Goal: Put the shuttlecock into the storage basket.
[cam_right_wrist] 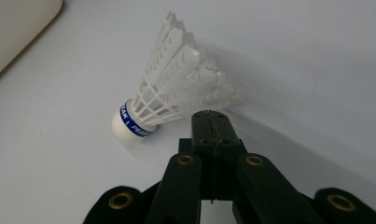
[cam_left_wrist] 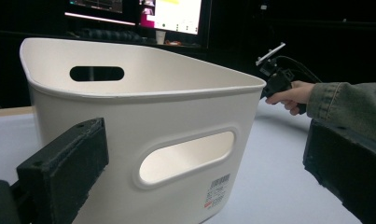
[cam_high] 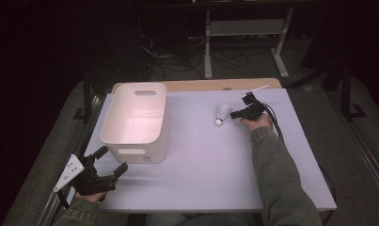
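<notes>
Left gripper (cam_high: pixel 113 162) gapes beside bin (cam_high: pixel 113 141); shuttlecock (cam_high: pixel 221 113) well apart.

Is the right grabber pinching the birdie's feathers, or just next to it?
Cannot tell. In the right gripper view, the right gripper has its jaws shut together at the edge of the shuttlecock skirt, but no contact or gap shows plainly.

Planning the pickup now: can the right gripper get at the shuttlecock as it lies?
Probably yes. The right gripper sits right beside the shuttlecock with nothing between them, but its jaws are shut and would likely need opening first. The white bin stands well clear.
</notes>
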The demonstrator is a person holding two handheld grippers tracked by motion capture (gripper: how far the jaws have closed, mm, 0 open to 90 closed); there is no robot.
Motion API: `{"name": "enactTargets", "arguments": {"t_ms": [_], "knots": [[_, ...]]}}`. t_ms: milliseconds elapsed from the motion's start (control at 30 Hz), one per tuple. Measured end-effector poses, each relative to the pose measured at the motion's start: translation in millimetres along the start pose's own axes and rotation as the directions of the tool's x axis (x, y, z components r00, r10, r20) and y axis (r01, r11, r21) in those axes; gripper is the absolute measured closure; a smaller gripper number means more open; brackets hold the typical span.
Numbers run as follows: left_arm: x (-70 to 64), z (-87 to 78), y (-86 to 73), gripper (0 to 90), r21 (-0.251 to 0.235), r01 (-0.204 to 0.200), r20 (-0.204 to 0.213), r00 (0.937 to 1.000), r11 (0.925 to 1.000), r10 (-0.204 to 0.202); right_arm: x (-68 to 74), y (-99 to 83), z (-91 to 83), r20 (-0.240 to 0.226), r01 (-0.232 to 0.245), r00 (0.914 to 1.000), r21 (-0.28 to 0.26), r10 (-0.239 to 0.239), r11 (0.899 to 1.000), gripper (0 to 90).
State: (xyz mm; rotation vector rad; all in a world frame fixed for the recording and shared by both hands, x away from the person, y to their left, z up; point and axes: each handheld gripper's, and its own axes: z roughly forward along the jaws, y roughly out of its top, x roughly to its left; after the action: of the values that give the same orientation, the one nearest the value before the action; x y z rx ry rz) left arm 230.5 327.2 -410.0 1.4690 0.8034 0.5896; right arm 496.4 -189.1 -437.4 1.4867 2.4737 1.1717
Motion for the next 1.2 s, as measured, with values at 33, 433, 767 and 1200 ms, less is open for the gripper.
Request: {"name": "enactTargets", "arguments": {"t_ms": [33, 433, 767, 1200], "knots": [[0.2, 0.0, 0.0, 0.0, 0.001, -0.001, 0.0, 1.0, 1.0, 0.001, 1.6, 1.2, 1.9, 0.0, -0.003, 1.0, 0.0, 0.003, 1.0, 89.1], [-0.2, -0.7, 0.1, 0.0, -0.002, 0.012, 0.0, 0.9999, 0.9999, -0.012, 15.5, 15.4, 19.7, -0.028, 0.021, 0.9994, 0.01, -0.021, 1.0, 89.1], [-0.4, -0.8, 0.0, 0.0, -0.005, 0.015, 0.001, 0.9999, 0.9999, -0.015, 23.1, 22.8, 26.0, -0.053, 0.033, 0.9981, 0.006, -0.033, 0.999, 89.1], [-0.2, -0.9, 0.1, 0.0, -0.008, 0.015, 0.002, 0.9999, 0.9999, -0.015, 30.5, 33.6, 31.9, -0.064, 0.038, 0.9972, -0.014, -0.039, 0.999, 89.1]]}}
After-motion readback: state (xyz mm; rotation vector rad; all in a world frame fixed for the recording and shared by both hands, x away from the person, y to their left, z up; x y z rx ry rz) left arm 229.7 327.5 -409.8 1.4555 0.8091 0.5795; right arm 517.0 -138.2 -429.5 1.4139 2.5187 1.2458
